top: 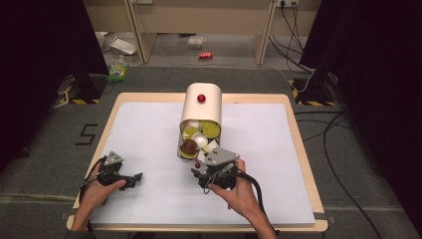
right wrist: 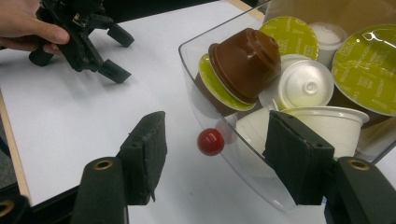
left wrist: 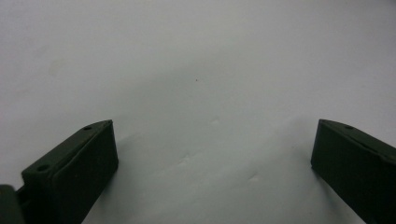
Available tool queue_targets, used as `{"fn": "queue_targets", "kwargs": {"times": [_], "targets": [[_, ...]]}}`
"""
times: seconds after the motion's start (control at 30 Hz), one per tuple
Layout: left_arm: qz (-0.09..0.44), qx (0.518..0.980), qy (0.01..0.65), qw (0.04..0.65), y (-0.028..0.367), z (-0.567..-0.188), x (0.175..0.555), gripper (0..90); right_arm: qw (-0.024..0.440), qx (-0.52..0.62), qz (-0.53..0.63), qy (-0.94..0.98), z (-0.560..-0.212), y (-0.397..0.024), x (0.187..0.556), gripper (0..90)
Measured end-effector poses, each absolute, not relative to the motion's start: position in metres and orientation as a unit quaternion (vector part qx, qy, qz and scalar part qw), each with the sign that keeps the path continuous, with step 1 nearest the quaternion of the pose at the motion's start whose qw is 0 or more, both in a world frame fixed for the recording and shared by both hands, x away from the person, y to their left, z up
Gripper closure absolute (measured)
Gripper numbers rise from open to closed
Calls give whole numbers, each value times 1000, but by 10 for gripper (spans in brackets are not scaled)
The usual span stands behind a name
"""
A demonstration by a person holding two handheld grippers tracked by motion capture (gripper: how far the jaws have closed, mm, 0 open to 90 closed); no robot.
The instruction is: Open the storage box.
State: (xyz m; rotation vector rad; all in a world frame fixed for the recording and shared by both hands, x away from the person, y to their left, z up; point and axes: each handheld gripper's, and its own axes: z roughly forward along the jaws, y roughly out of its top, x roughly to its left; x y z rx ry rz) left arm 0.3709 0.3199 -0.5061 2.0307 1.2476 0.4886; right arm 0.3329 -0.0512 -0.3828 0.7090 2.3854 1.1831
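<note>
A cream canister (top: 200,107) lies on its side on the white sheet (top: 149,134) of the surface (top: 298,144), its clear lid (right wrist: 219,135) facing the person. Through the lid the capsules (right wrist: 299,84) show: brown, white and green-foiled ones piled against each other. A red knob (right wrist: 210,142) sits low on the outside of the lid; a second red knob (top: 201,98) shows on the canister's upper side in the high view. The right tongs (right wrist: 217,161) are just in front of the lid, held by the right hand (top: 238,186), jaws part-open on either side of the lid's knob without touching it; one jaw stands over the sheet, the other in front of the lid's lower rim. Nothing is clenched in them. The left tongs (top: 133,179) rest well apart from the canister, near the surface's left front corner, held by the left hand (top: 99,191). Their jaws stand released and wide, with bare sheet between them. On the floor beyond the surface lie a red can (top: 205,55) and some cables (top: 343,149).
</note>
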Motion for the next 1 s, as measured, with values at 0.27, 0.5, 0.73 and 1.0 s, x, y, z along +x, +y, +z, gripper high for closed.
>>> {"fn": "queue_targets", "kwargs": {"times": [0.27,0.5,0.73,1.0], "targets": [[188,783,481,347,320,-506,371,0,186,253,418,852,-383,-51,331,392],[188,783,481,347,320,-506,371,0,183,254,420,852,-383,-51,331,395],[188,783,481,347,320,-506,371,0,179,256,439,842,-377,-54,332,399],[189,783,481,347,320,-506,371,0,188,267,445,834,-374,-55,336,381]]}}
